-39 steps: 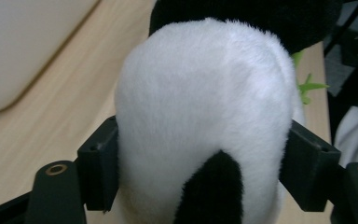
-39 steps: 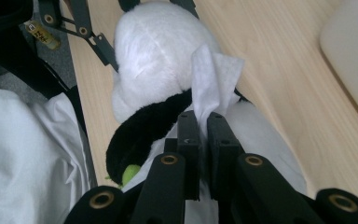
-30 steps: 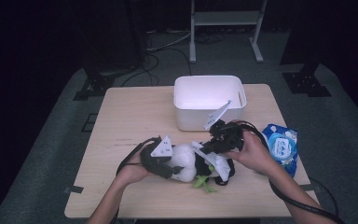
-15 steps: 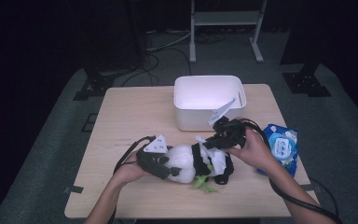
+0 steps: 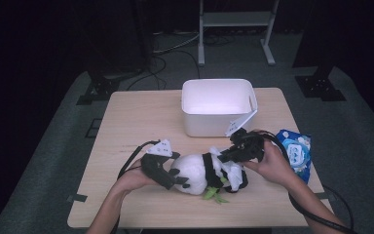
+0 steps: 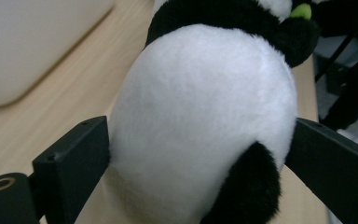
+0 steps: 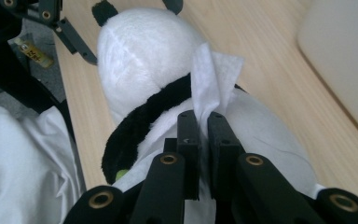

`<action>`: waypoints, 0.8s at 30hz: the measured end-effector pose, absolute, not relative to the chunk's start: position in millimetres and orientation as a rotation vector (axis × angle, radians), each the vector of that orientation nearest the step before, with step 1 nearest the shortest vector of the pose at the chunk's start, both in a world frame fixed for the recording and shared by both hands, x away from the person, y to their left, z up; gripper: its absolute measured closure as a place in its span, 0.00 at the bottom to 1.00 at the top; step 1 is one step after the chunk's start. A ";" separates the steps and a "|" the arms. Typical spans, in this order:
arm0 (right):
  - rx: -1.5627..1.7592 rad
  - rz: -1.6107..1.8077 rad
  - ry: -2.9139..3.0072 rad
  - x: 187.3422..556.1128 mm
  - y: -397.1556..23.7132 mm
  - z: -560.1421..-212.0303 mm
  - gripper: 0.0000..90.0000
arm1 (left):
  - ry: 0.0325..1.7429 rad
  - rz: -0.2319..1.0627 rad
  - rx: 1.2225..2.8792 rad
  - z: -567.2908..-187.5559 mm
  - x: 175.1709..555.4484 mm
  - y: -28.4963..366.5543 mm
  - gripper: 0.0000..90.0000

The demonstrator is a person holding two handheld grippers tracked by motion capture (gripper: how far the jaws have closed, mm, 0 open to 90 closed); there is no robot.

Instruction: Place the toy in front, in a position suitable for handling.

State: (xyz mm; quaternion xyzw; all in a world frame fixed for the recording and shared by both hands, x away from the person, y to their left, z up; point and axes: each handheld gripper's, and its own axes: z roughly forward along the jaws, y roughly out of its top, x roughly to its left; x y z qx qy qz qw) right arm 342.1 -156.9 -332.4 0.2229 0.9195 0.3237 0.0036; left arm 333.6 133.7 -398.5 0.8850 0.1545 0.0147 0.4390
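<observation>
- The panda (image 5: 195, 173) lies on its side on the table (image 5: 126, 122), just in front of the white bin (image 5: 217, 107), which serves here as the landmark.
- The left gripper (image 5: 168, 175) sits in front of the bin and to its left, at the panda's rump. Its jaws have just been opening and stand apart on either side of the white body (image 6: 200, 121); in the left gripper view they sit right at the fur, and I cannot tell whether they press it.
- The right gripper (image 5: 224, 157) sits in front of the bin's right corner, over the panda's head end. Its jaws are clamped together on a white wipe (image 7: 212, 84), which rises between them and drapes over the plush.
- A blue wipes pack (image 5: 294, 151) lies right of the bin, near the table edge. Its printing is too small to read.
- A green bit (image 5: 214, 195) pokes out under the panda, on the side away from the bin.
</observation>
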 end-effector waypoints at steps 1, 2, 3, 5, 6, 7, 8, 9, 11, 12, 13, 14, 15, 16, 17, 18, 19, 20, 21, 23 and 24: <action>0.700 1.017 2.888 341.6 -156.9 -332.7 0.94 | 0.401 0.004 2.189 -398.1 335.5 135.2 0.07; 0.700 1.017 2.888 341.6 -156.9 -332.7 0.94 | 0.401 0.004 2.189 -398.1 335.5 135.2 0.07; 0.703 1.026 2.892 340.4 -157.0 -333.7 0.94 | 0.406 -0.005 2.187 -397.9 336.2 135.5 0.07; 0.704 1.035 2.901 339.7 -157.3 -335.0 0.94 | 0.414 -0.009 2.183 -397.4 336.4 135.4 0.07; 0.707 1.038 2.908 339.3 -157.3 -335.6 0.94 | 0.423 -0.013 2.177 -397.2 336.7 134.7 0.07; 0.709 1.042 2.912 338.8 -157.1 -335.9 0.94 | 0.422 -0.025 2.178 -397.1 337.5 134.1 0.07; 0.703 1.041 2.913 338.3 -156.9 -336.1 0.94 | 0.425 -0.033 2.181 -396.8 337.7 133.3 0.07; 0.695 1.042 2.918 337.8 -156.5 -336.3 0.94 | 0.425 -0.036 2.181 -396.7 337.7 132.7 0.07; 0.688 1.039 2.924 336.3 -155.3 -336.6 0.94 | 0.425 -0.053 2.180 -396.8 337.8 131.5 0.07; 0.682 1.041 2.930 335.7 -154.6 -336.9 0.94 | 0.423 -0.055 2.180 -396.8 337.9 131.2 0.07; 0.681 1.039 2.935 334.9 -154.0 -337.0 0.94 | 0.422 -0.055 2.181 -396.9 337.5 130.8 0.07; 0.678 1.036 2.938 334.2 -153.3 -337.1 0.94 | 0.418 -0.055 2.185 -397.3 337.0 130.0 0.07; 0.674 1.034 2.939 333.5 -152.5 -337.1 0.94 | 0.412 -0.058 2.187 -397.8 336.4 129.4 0.08; 0.668 1.032 2.944 333.1 -151.9 -337.1 0.94 | 0.397 -0.056 2.188 -398.1 335.8 129.5 0.12; 0.664 1.020 2.946 332.7 -151.2 -336.7 0.94 | 0.391 -0.043 2.187 -398.6 334.8 129.3 0.18; 0.662 1.010 2.940 332.5 -150.3 -335.9 0.94 | 0.385 -0.013 2.186 -398.6 333.4 129.3 0.25; 0.660 1.001 2.934 332.8 -149.7 -334.5 0.94 | 0.376 0.018 2.180 -397.6 332.4 129.5 0.33; 0.658 0.993 2.925 333.8 -149.2 -332.8 0.94 | 0.376 0.043 2.181 -396.2 331.8 129.3 0.39; 0.663 0.986 2.921 335.4 -148.7 -330.9 0.94 | 0.368 0.068 2.181 -394.6 332.0 128.6 0.43; 0.675 0.983 2.913 340.4 -148.7 -327.3 0.94 | 0.347 0.119 2.179 -392.0 333.3 126.8 0.48; 0.683 0.979 2.911 343.4 -148.6 -326.1 0.94 | 0.336 0.124 2.178 -391.6 335.1 125.5 0.49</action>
